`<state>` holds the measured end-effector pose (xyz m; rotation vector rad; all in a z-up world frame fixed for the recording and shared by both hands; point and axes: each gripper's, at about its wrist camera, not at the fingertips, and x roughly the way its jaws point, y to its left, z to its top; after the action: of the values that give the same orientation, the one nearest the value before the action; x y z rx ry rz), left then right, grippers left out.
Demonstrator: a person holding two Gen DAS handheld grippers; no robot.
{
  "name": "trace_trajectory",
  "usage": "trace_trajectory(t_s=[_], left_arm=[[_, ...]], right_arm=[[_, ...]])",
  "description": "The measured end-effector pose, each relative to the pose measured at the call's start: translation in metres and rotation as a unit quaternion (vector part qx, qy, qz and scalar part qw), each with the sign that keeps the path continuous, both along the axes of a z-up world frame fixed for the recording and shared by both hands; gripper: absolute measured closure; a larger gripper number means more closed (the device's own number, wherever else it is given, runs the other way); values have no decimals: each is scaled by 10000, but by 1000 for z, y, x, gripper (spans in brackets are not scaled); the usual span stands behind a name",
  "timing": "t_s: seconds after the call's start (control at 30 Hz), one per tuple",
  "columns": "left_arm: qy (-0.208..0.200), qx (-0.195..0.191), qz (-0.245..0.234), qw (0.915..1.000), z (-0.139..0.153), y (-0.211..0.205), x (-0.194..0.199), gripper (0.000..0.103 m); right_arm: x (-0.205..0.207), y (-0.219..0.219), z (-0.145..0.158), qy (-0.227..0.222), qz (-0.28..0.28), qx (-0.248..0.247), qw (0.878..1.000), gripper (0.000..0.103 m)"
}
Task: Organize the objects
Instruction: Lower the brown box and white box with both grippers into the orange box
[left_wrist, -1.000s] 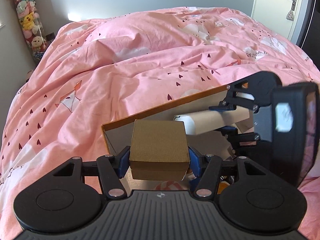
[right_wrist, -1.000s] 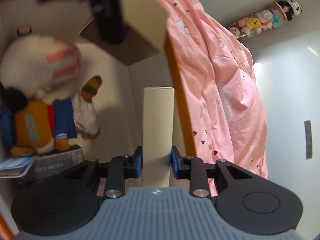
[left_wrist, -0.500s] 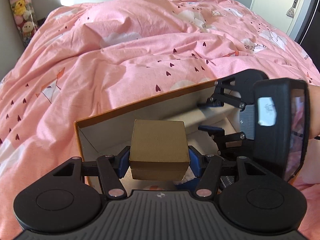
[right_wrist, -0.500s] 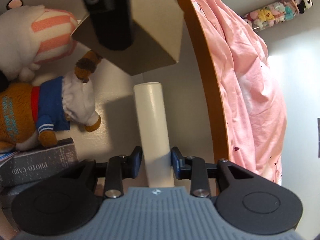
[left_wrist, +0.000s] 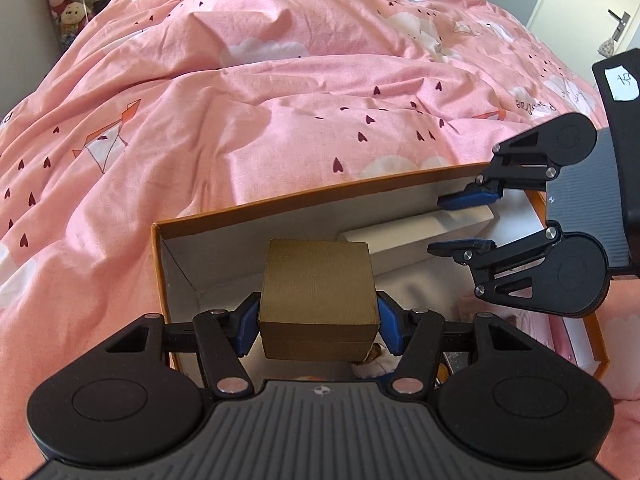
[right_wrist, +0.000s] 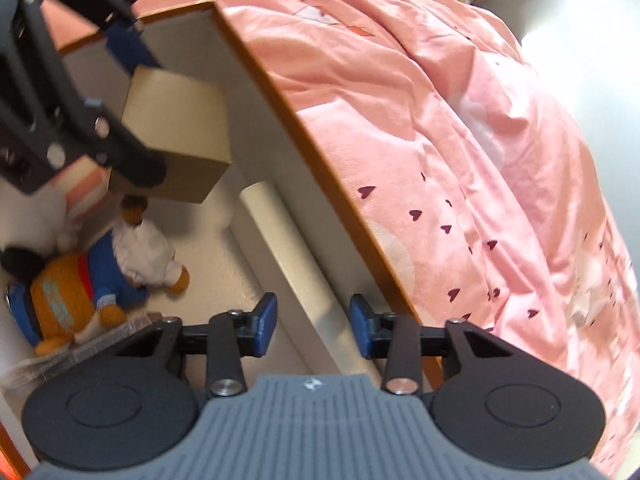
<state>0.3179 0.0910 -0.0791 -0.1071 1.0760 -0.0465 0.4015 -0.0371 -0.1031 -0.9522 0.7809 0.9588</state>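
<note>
My left gripper (left_wrist: 318, 320) is shut on a small brown cardboard box (left_wrist: 318, 292) and holds it above the inside of an orange-rimmed storage box (left_wrist: 304, 200). The brown box also shows in the right wrist view (right_wrist: 180, 128). My right gripper (right_wrist: 313, 330) is open, with a cream tube (right_wrist: 288, 248) lying below it along the storage box's far wall. In the left wrist view the right gripper (left_wrist: 464, 224) hangs open over the tube (left_wrist: 416, 232).
A stuffed toy in orange and blue (right_wrist: 92, 276) and a dark photo card box (right_wrist: 80, 352) lie in the storage box. A striped plush (right_wrist: 84, 196) lies beside them. The pink duvet (left_wrist: 280, 100) surrounds the box. A door (left_wrist: 600, 8) is far right.
My right gripper has opened and let go of the cream tube, which now lies against the box wall. My left gripper moved over the storage box with the brown box.
</note>
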Motion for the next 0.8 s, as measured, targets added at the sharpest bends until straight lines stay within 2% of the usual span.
trace_trajectory(t_s=[0.1,0.33,0.47,0.67,0.73,0.77,0.8], left_arm=[[26,-83,98,9999,-1,5,2,35],[28,-167,87,9998,-3,8,5,35],[46,-156,63,9998,-5,5,6,35],[56,-145,77,9998,-4,2,6,35],[80,-127,61,9999,-4,1,5,36],[82,-117,56,9999,-4,1,5,36],[75,-109,42,9999,-4,0,5,36]], right_arm=[[8,3,-4,168,-249,97,9995,73],[15,5,-6,363,-448,162,9982,73],[4,7,-14,313,-201,-39,9993,76],[-4,0,-9,583,18,-129,9982,81],[-6,-2,-8,666,53,-180,9976,97],[-6,-3,-9,823,66,-224,9963,103],[-7,-3,-11,850,49,-273,9960,103]])
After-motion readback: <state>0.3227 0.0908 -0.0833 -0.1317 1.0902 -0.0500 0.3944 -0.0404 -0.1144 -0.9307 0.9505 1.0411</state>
